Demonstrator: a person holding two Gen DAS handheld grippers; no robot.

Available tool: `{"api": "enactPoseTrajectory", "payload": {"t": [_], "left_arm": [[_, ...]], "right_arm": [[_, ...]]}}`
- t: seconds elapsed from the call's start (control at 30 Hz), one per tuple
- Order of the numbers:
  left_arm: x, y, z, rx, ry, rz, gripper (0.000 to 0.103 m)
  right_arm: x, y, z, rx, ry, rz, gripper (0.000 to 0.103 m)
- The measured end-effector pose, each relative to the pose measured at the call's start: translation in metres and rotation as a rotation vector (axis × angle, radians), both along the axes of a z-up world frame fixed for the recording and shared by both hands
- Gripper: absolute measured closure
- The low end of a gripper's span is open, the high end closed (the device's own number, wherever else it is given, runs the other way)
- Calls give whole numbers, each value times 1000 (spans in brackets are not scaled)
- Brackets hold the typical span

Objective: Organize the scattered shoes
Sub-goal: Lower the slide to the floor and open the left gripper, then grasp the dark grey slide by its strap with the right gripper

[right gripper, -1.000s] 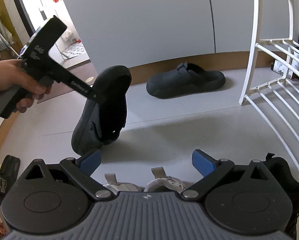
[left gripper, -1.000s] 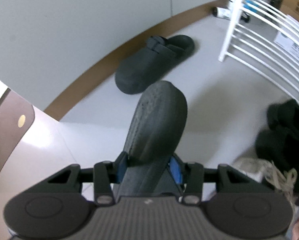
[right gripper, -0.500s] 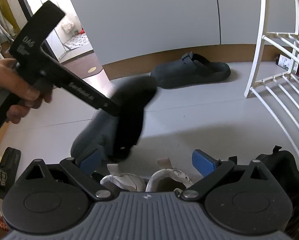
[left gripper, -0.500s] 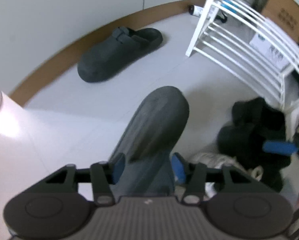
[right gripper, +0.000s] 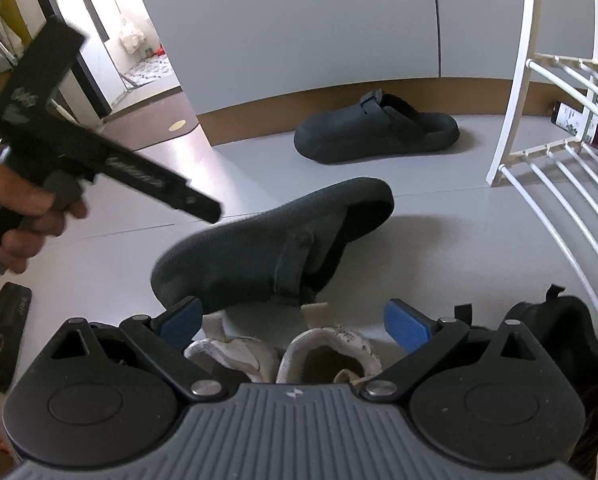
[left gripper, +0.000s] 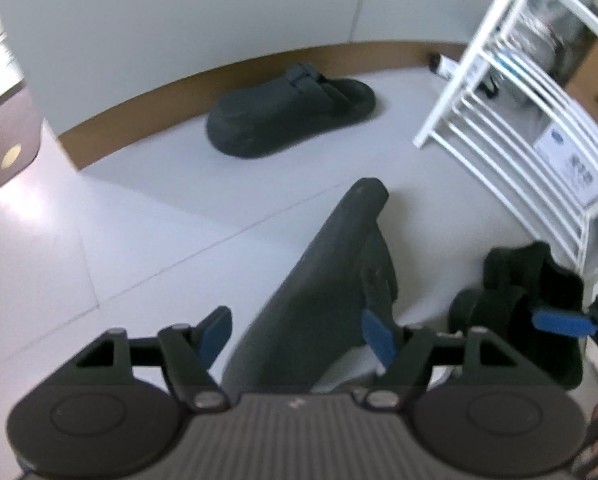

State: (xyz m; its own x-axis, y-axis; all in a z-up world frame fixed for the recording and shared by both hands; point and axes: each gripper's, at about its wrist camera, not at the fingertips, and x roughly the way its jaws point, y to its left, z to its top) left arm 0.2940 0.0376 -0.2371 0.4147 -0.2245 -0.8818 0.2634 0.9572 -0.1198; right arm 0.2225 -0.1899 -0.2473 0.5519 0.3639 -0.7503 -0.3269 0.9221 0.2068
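In the right wrist view, far L, a hand (right gripper: 23,216) is seen wrapped around the handle of the left gripper (left gripper: 295,332), whose black body slants down toward the floor's centre. From its own cam, the L gripper's blue pads (left gripper: 379,338) are seen spread wide apart. A dark clog (left gripper: 323,280) sits between them, but no pad is seen pressing on it, so it is not gripped. The same clog (right gripper: 275,248) is shown in the R view lying tilted on its side on the pale floor (right gripper: 439,240), strap facing the cam, toe end toward the L, heel end raised toward the R. Whether the heel touches the floor can't be told.

Further back, approx. centre, a second dark clog (right gripper: 375,132) is set upright near the brown baseboard (right gripper: 259,116), well apart from the 1st.

Low in the R view, the right gripper (right gripper: 295,326) is held with jaws wide open, nothing between the pads. Just beyond it, a pair of worn white sneakers (right gripper: 327,350) is seen, just below the tilted clog.

To the R, black shoes (right gripper: 571,340) are piled on the floor near the foot of a white rack (right gripper: 511,92). The rack's slats run off the R edge; bottles are stood behind it.
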Motion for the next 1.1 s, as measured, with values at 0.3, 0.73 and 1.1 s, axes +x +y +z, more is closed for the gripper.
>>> {"api": "enactPoseTrajectory", "payload": {"t": [0.3, 0.73, 1.1], "left_arm": [[-37, 53, 5, -92, -61, 184, 20], [-84, 96, 13, -178, -161, 381, 15], [-89, 100, -16, -217, -177, 433, 15]], "right_arm": [[22, 10, -1, -28, 12, 69, 3], [64, 15, -18, 105, 181, 40, 18], [94, 1, -67, 291, 298, -216, 19]]}}
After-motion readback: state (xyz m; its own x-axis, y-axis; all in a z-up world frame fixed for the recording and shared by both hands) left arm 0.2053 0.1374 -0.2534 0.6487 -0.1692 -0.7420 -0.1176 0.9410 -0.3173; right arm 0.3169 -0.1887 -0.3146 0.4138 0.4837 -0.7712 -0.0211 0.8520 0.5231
